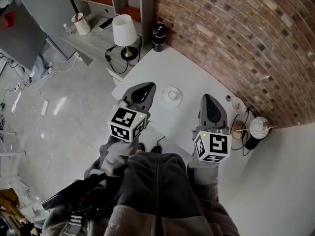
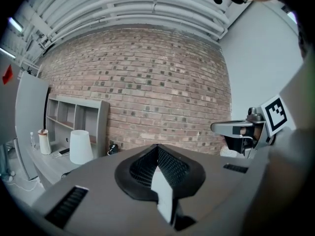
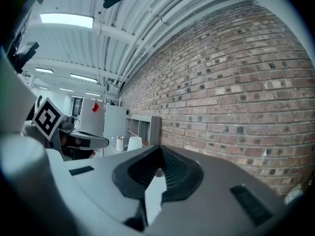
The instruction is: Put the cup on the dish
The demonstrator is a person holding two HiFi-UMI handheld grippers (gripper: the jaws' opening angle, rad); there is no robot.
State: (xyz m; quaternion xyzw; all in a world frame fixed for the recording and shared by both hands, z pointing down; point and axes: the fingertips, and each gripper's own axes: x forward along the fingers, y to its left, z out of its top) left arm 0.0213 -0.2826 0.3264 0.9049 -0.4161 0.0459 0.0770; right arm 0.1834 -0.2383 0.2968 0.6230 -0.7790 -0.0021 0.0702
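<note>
While the left gripper (image 1: pixel 148 87) and right gripper (image 1: pixel 207 99) hover above the table (image 1: pixel 162 65), each has its jaws pressed together with nothing between them. Only the head view shows the dish (image 1: pixel 165 100), on the table between the two, with the cup (image 1: pixel 172 94) standing on it; both gripper views face a brick wall (image 2: pixel 147 73).

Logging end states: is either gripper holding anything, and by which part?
Nothing is held. The left gripper and the right gripper are both shut and empty; the cup sits on the dish.
</note>
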